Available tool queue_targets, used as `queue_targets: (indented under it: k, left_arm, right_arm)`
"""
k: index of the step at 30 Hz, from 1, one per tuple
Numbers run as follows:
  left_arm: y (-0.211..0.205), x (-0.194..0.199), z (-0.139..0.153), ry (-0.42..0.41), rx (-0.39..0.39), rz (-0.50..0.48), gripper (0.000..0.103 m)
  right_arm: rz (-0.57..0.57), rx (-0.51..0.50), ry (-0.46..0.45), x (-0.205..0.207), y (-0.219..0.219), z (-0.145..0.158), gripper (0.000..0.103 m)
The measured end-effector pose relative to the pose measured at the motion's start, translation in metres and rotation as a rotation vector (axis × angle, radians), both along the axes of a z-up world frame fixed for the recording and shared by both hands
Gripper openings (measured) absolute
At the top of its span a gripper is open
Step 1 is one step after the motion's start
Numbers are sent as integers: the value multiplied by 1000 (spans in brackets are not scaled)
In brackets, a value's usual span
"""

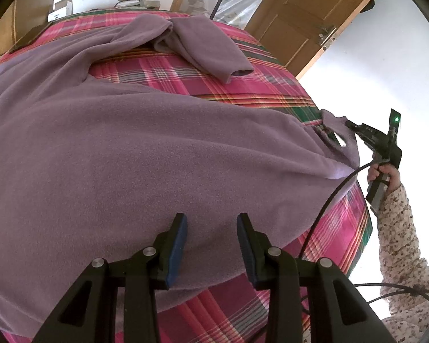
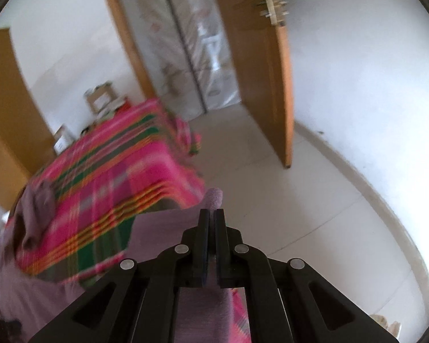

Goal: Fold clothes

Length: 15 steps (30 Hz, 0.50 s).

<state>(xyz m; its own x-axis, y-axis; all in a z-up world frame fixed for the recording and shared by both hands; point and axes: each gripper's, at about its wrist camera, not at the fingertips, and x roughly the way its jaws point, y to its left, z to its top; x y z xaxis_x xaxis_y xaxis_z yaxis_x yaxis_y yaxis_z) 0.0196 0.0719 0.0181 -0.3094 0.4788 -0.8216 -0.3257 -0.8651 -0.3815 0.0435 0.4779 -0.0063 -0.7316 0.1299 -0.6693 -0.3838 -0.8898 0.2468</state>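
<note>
Here the purple fleece sweater (image 1: pixel 123 148) is spread across the plaid-covered bed (image 1: pixel 186 77), its long axis running from 9 to 3 o'clock in the left wrist view. Its corner at 3 o'clock is pinched by the closed right hand-held gripper (image 2: pixel 212 214), which is the nearer one for lifting that side over. The left hand-held gripper (image 1: pixel 211 223) is held open just above the hem at 6 o'clock, gripping nothing. The folded-back sleeve (image 1: pixel 211 48) at 12 o'clock is shown sharply only by the left view; the right view is blurred.
</note>
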Motion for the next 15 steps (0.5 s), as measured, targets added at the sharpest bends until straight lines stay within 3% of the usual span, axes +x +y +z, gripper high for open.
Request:
queue_targets:
  k: [10,15]
  left_arm:
    - [3,-2,0,-3,10,-4,37]
    - [1,-2,-1,-5,24,-4,37]
  right_arm:
    - [-195,13,7,15,47,-2,3]
    - [-236,6,5,35,54,-4,3]
